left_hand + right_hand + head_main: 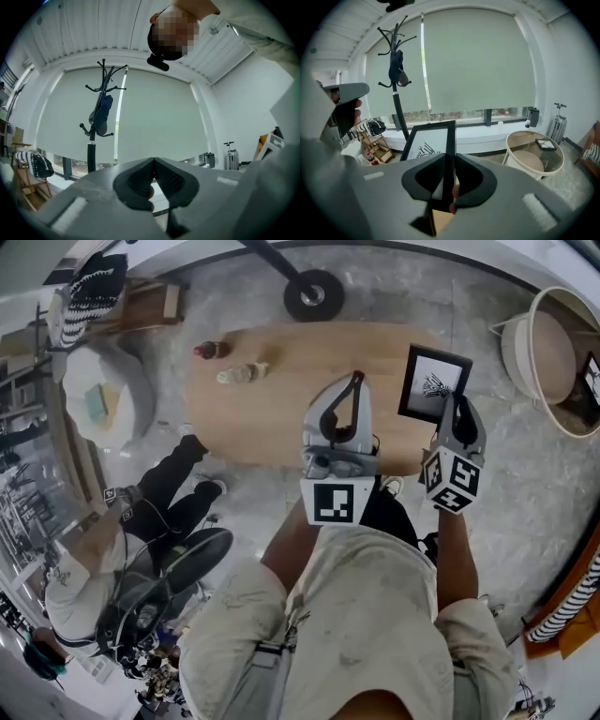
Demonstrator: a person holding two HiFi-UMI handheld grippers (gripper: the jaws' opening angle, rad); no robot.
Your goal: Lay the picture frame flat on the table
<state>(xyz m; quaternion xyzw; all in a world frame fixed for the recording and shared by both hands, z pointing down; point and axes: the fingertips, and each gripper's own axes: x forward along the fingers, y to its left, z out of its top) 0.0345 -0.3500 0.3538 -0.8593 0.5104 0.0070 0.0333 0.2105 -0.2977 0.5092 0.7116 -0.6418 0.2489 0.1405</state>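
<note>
Right gripper [451,161] jaws clamp the black picture frame [427,140] by its edge; frame stands upright over the near-right end of the oval wooden table [272,399]. Left gripper [153,163] jaws pressed together, nothing btwn, alongside.

— Looking from where, up on the head?
— Looking steeply down past the lap onto the wooden table [272,381], from well above.
— And in the gripper views?
— Riding close behind the jaws, facing the window blind [154,117], both catching the coat stand [92,154]. On the right, also sharing the picture frame [429,140] with the head.
</note>
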